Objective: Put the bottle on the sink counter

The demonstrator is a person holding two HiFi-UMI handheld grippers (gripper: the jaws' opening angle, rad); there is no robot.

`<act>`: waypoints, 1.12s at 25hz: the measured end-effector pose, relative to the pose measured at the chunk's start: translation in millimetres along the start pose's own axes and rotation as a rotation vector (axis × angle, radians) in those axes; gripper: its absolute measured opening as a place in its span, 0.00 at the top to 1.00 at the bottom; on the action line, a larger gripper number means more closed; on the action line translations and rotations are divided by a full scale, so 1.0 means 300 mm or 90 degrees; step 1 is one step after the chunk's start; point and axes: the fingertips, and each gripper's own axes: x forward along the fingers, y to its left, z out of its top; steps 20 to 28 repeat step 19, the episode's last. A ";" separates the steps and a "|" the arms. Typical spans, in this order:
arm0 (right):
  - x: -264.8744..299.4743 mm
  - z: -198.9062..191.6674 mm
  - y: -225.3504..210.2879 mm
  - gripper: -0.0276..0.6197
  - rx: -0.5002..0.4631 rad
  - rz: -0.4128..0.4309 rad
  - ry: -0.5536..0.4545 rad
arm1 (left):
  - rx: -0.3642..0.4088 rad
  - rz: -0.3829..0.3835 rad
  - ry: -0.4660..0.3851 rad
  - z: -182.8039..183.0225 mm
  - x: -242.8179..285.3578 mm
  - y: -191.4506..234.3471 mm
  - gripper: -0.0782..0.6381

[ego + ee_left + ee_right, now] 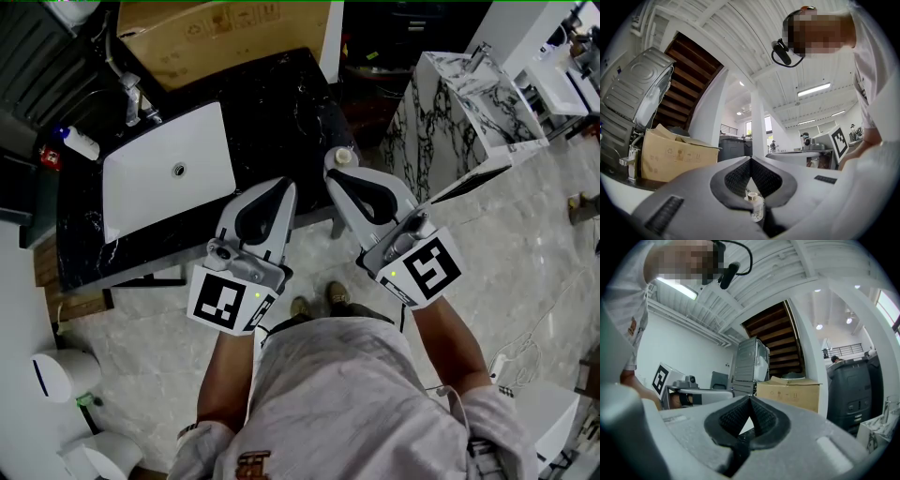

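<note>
Black marble surface [281, 103] already carries the bottle [343, 156]: it stands upright near the front R corner, close to the edge and well apart from the white sink [150, 192]. R hand-held gripper [333, 172] is clenched w/ nothing btwn its jaws, tip just beside the bottle. L hand-held gripper [287, 187] is clenched too, tips meeting. A small bottle shows thru the gap behind its tips, but the pads don't press on it as far as I can judge. So placing looks done, and the step in hand is prob the pull-away. To do it well, draw the R one back along its own line, away from the bottle, w/ no sideways sweep; a narrow upright bottle by an edge likely tips easily. Keep the L one off it as well. If it needs a safer spot, open the jaws first, take it low on the body and set it further in toward the sink
</note>
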 end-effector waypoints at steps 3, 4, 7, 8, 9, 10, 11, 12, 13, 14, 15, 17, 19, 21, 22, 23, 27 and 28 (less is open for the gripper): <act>-0.003 -0.010 0.001 0.96 0.002 0.003 0.002 | 0.000 0.001 0.001 -0.007 -0.003 -0.001 0.89; -0.004 -0.013 0.001 0.96 0.002 0.004 0.004 | 0.001 0.002 0.002 -0.008 -0.003 0.000 0.89; -0.004 -0.018 0.000 0.96 0.003 0.007 0.008 | 0.000 0.002 0.002 -0.007 -0.003 0.001 0.89; -0.004 -0.018 0.000 0.96 0.004 0.008 0.008 | 0.000 0.002 0.003 -0.006 -0.002 0.002 0.89; -0.004 -0.019 0.000 0.96 0.004 0.008 0.009 | 0.000 0.002 0.004 -0.006 -0.002 0.002 0.89; -0.005 -0.020 0.000 0.96 0.004 0.009 0.009 | 0.001 0.002 0.005 -0.007 -0.001 0.002 0.89; -0.006 -0.022 0.001 0.96 0.004 0.010 0.010 | 0.001 0.002 0.005 -0.009 -0.001 0.001 0.89; -0.006 -0.024 0.002 0.96 0.004 0.010 0.010 | 0.001 0.002 0.005 -0.010 -0.001 0.000 0.89; -0.007 -0.026 0.003 0.96 0.003 0.011 0.011 | 0.002 0.001 0.006 -0.011 -0.001 -0.001 0.89; -0.008 -0.027 0.003 0.96 0.003 0.011 0.011 | 0.002 0.001 0.006 -0.011 0.000 -0.002 0.89; -0.008 -0.028 0.003 0.96 0.003 0.011 0.012 | 0.002 0.000 0.006 -0.010 0.001 -0.003 0.89; -0.009 -0.027 0.003 0.96 0.001 0.011 0.013 | 0.002 -0.001 0.006 -0.008 0.003 -0.004 0.89; -0.010 -0.027 0.002 0.96 -0.001 0.011 0.014 | 0.001 -0.002 0.006 -0.006 0.005 -0.005 0.89; -0.010 -0.027 0.002 0.96 -0.001 0.011 0.014 | 0.001 -0.002 0.006 -0.006 0.005 -0.005 0.89; -0.010 -0.027 0.002 0.96 -0.001 0.011 0.014 | 0.001 -0.002 0.006 -0.006 0.005 -0.005 0.89; -0.010 -0.027 0.002 0.96 -0.001 0.011 0.014 | 0.001 -0.002 0.006 -0.006 0.005 -0.005 0.89; -0.010 -0.027 0.002 0.96 -0.001 0.011 0.014 | 0.001 -0.002 0.006 -0.006 0.005 -0.005 0.89; -0.010 -0.027 0.002 0.96 -0.001 0.011 0.014 | 0.001 -0.002 0.006 -0.006 0.005 -0.005 0.89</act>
